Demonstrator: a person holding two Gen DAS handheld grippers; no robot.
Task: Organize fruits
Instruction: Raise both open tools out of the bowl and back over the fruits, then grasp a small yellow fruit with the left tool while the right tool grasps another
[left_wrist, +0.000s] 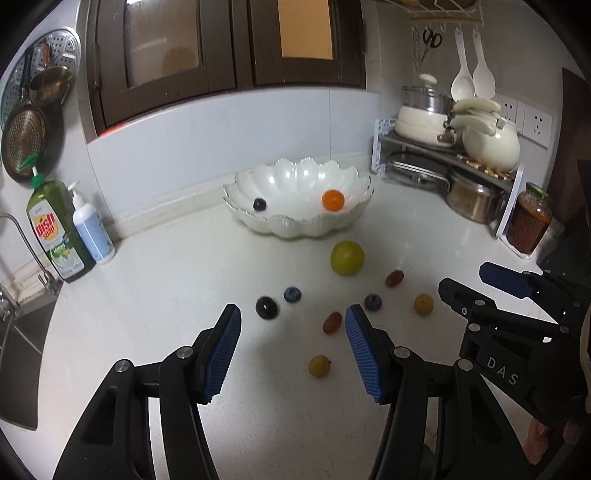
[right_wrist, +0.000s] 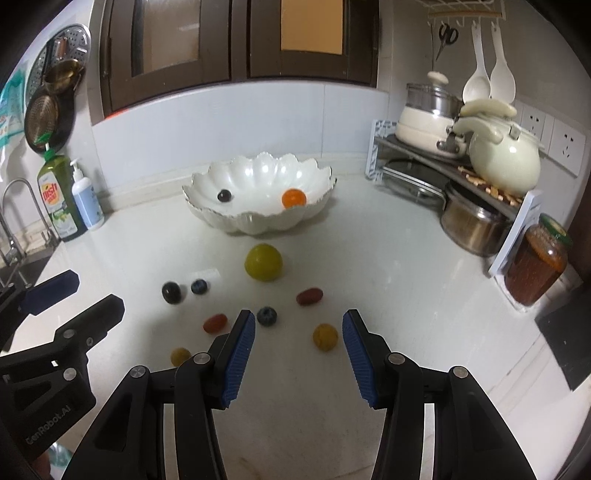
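A white scalloped bowl (left_wrist: 295, 229) (right_wrist: 255, 223) at the back of the counter holds a dark grape (left_wrist: 259, 204) and an orange fruit (left_wrist: 332, 200). Loose on the counter in front lie a green plum (left_wrist: 347, 257) (right_wrist: 263, 262), a dark grape (left_wrist: 266, 307), two blueberries (left_wrist: 292, 294) (left_wrist: 372, 302), two red grape tomatoes (left_wrist: 332, 322) (left_wrist: 394, 278) and two small yellow fruits (left_wrist: 320, 366) (left_wrist: 423, 304). My left gripper (left_wrist: 293, 321) is open and empty above them. My right gripper (right_wrist: 299, 326) is open and empty, a yellow fruit (right_wrist: 325, 336) between its fingers.
Dish soap (left_wrist: 55, 229) and a pump bottle (left_wrist: 92, 230) stand at the left by the sink (left_wrist: 18, 332). A rack with pots (right_wrist: 461, 162) and a jar (right_wrist: 535, 266) stand at the right. Each gripper shows in the other's view.
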